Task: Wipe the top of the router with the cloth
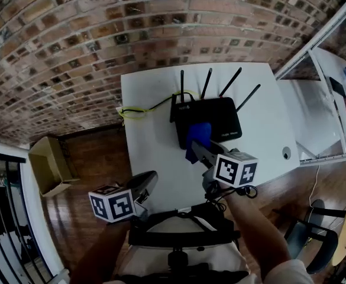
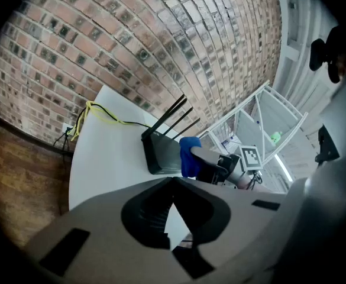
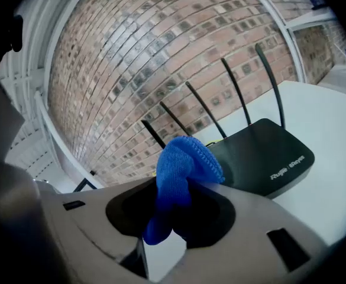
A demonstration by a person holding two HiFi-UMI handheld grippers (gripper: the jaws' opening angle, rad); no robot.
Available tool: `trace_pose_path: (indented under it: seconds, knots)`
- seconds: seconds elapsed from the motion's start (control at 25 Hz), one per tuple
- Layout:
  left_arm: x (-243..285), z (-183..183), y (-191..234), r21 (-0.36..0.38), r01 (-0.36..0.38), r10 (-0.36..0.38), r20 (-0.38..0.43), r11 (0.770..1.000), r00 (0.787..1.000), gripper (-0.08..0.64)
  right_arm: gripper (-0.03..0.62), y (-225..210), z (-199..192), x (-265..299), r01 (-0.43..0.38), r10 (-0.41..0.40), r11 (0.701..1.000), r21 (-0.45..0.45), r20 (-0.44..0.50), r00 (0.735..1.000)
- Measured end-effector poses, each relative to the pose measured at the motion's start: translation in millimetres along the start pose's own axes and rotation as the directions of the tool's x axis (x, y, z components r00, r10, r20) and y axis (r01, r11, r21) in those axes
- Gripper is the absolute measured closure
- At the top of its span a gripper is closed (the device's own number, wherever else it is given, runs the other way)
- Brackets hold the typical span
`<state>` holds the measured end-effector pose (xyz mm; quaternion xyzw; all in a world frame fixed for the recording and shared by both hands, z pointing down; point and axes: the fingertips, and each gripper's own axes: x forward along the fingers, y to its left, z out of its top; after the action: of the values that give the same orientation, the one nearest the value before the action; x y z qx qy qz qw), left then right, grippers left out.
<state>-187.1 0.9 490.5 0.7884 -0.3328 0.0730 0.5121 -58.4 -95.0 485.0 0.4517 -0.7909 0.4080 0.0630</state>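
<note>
- Blue cloth [image 3: 181, 170] is pinched in my right claw [image 3: 178, 194]. The jaws are closed on it, a bunched fold pokes out past the tips, and a tail hangs down between them.
- From the head view, the cloth lies over the near left edge of the black router [image 1: 217, 120], on its top. I cannot tell how firmly it presses on the casing.
- The router lies flat on the white table [image 1: 155, 158], with its four antennas [image 1: 207, 83] raised toward the brick wall [image 1: 102, 34].
- A yellow cable [image 1: 134, 112] runs from the router's back across the table to its left edge.
- My left claw [image 1: 149, 181] hangs at the table's near edge, well apart from the router. Its tips are pressed together with nothing between them.
- A cardboard box [image 1: 48, 164] sits on the wooden floor left of the table.
</note>
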Motion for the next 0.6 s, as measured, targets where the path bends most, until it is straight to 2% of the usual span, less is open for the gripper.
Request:
trace_pose_path:
  seconds: [0.32, 0.6]
  knots:
    - [29, -4, -33, 0.028, 0.039, -0.038, -0.016, 0.999, 0.999, 0.532, 0.454, -47, 17, -68, 0.085, -0.083, 0.996, -0.035, 0.061, 0.995]
    - [59, 1, -61, 0.044, -0.009, 0.008, 0.038, 0.999, 0.999, 0.532, 0.454, -89, 53, -117, 0.078, -0.067, 0.993, -0.086, 0.119, 0.991]
